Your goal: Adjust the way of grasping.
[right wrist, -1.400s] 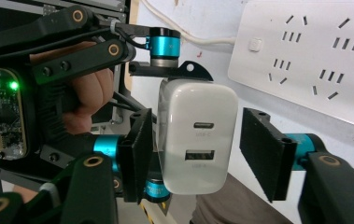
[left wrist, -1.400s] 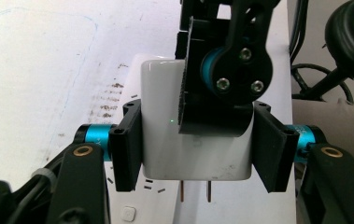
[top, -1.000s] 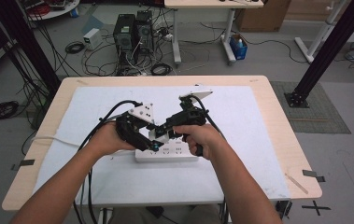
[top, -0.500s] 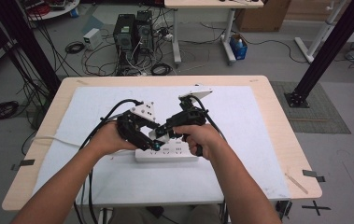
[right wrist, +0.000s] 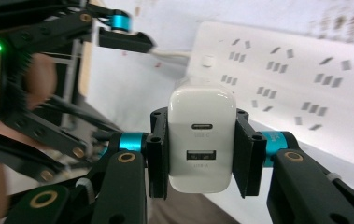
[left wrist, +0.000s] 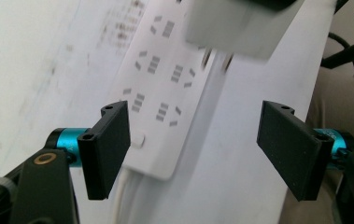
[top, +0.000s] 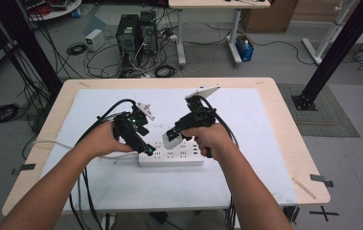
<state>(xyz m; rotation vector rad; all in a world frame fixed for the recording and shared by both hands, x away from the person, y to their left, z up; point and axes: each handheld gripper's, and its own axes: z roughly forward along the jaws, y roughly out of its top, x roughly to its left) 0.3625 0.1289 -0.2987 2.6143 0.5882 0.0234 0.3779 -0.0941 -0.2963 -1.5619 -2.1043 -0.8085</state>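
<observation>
While the right gripper (right wrist: 201, 151) clamps one white USB charger (right wrist: 201, 140), the left gripper (left wrist: 198, 149), jaws just opened and empty, hovers over one power strip (top: 169, 157).

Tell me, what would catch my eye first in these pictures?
Probably the white USB charger clamped in the right claw, held just above a white power strip that lies on the white mat in the middle of the table. Beside it the left claw hovers over the strip's end; its jaws have just been opening, with nothing between them. Behind the table, computer towers sit among tangled cables on the floor.
</observation>
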